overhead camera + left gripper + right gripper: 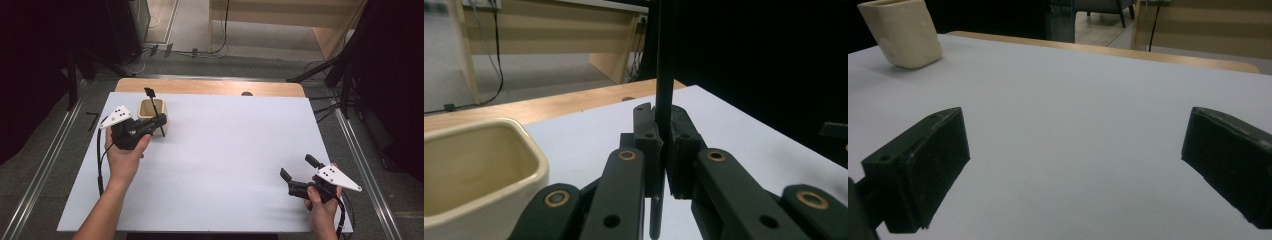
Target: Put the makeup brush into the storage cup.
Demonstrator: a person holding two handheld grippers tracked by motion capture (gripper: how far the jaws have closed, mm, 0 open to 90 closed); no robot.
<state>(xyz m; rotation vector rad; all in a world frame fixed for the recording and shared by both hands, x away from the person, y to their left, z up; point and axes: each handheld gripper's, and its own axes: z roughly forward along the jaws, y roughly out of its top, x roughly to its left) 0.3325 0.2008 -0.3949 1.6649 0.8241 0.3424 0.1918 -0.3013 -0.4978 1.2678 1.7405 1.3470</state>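
From my seat at the remote end: the left hand-held gripper sits up around 10 o'clock on the white surface, and its jaws are clamped tight on a thin black stick. In the left gripper view that stick runs straight up between the two pads and pokes out a bit below them too. From the high view it has a small flat black head at the top end and leans slightly (could be a little spatula or a stirrer, I can't really tell).

Just beside that gripper is a cream cup with rounded-square walls, standing upright near the far-left part of the surface. The stick rises right next to, or maybe over, the cup's opening; I can't tell whether it touches the rim. The left gripper view shows the cup close at its 9 o'clock side.

The right hand-held gripper is way down at 4 o'clock, well apart from the cup, jaws spread wide with nothing between them. Its own view looks across bare surface, with the cup off at 11 o'clock.
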